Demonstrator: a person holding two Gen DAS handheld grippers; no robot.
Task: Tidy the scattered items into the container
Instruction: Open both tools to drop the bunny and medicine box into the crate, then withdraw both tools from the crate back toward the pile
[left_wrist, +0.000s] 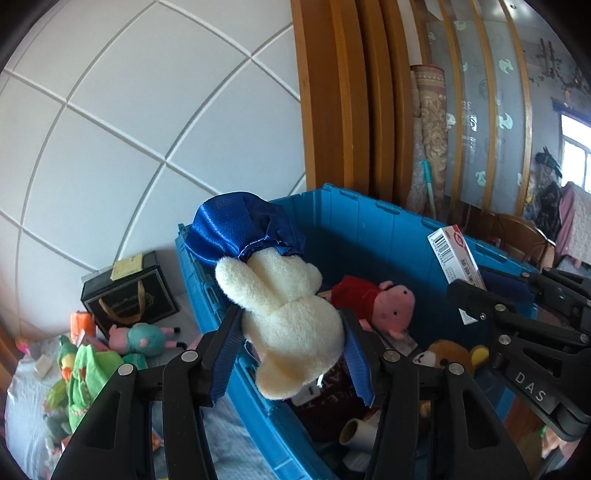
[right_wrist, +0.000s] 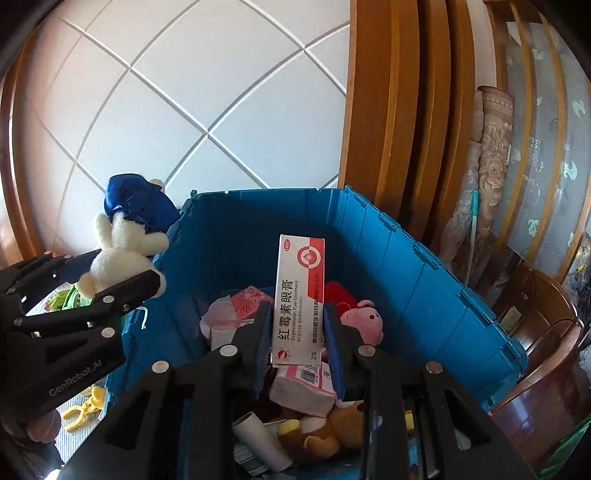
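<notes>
Cream plush rabbit (left_wrist: 291, 325) in a blue satin dress sits between the 2 blue pads of the left gripper (left_wrist: 291, 354), head down over the near-left rim of the blue container (left_wrist: 369, 225); whether the pads press on it or merely flank it I cannot tell. White-and-red ointment box (right_wrist: 299, 302) stands upright, pinched by the right gripper (right_wrist: 297, 347) above the container's middle. Inside lie a pink pig plush (right_wrist: 364, 321) in red, a brown bear plush (right_wrist: 325, 432), tissue packs and a cardboard tube (right_wrist: 258, 439). Only the left wrist view shows the bed (left_wrist: 29, 406) beside the container, with a green toy (left_wrist: 85, 376), another pig plush (left_wrist: 142, 338) and a black gift bag (left_wrist: 129, 295). Only the right wrist view shows a yellow plastic toy (right_wrist: 83, 410).
</notes>
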